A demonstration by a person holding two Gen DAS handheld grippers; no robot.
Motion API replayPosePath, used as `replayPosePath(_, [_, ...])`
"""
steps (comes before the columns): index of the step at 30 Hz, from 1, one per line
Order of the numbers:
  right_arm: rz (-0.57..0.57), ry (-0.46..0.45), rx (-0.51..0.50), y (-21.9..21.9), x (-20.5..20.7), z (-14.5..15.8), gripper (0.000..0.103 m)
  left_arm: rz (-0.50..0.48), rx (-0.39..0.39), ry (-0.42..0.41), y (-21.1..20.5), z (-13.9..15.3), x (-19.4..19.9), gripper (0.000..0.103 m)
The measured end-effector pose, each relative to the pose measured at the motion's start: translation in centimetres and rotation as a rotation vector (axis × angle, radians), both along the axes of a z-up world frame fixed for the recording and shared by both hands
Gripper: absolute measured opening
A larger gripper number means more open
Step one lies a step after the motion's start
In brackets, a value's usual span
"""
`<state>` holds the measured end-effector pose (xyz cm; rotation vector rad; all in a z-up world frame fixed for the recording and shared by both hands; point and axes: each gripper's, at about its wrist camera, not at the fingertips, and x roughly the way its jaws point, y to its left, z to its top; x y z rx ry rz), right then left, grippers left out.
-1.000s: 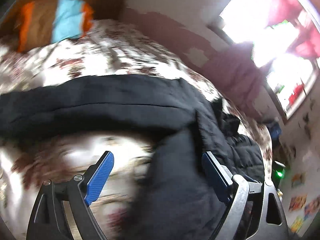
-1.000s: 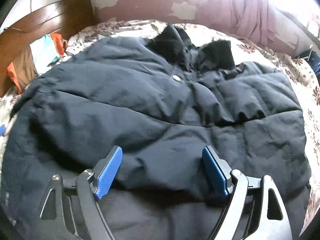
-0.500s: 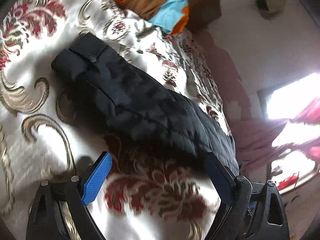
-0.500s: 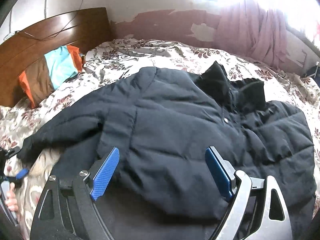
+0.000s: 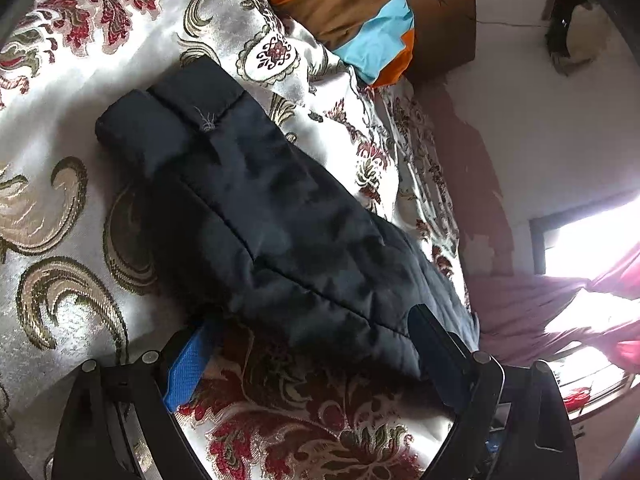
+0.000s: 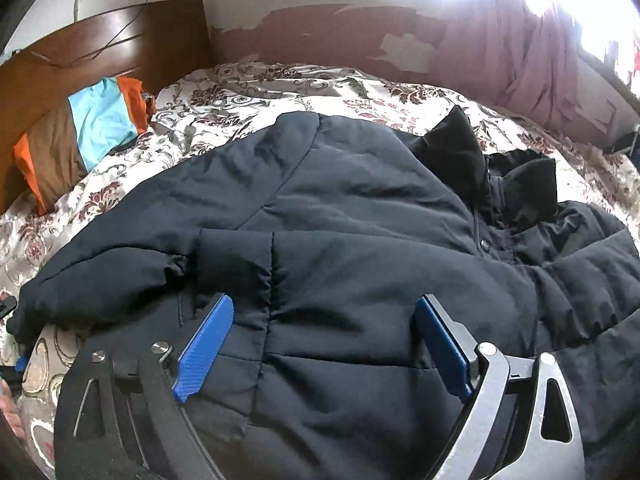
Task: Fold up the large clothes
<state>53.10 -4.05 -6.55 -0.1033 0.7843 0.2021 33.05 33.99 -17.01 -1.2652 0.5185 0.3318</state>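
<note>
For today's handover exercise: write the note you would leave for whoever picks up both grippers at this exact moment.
Left gripper: open, holding nothing, jaws either side of the jacket's left sleeve, which lies stretched out on the floral bedspread.
Right gripper: jaws just opened wider, empty, above the jacket front.
Jacket lies face up, collar toward the far wall.
Done: spread out; no fold visible.
Left: probably fold that sleeve across the chest, then the body.
</note>
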Motion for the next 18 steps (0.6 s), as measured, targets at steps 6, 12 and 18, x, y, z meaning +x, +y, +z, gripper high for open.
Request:
replayPosePath(6, [0.015, 0.006, 0.004, -0.4, -1.0, 0.8, 0.090, 0.013, -0.047, -0.082, 0.4, -0.3, -0.4, 0.079])
replayPosePath(12, [0.062, -0.018, -0.025, -1.8, -3.5, 2.4, 0.090, 0.037, -0.181, -0.137, 0.8, -2.3, -0.5, 0.020])
replayPosePath(18, [0.060, -0.051, -0.009, -5.9, -6.5, 3.6, 0.090, 0.054, -0.089, -0.174, 0.8, -0.5, -0.8, 0.007])
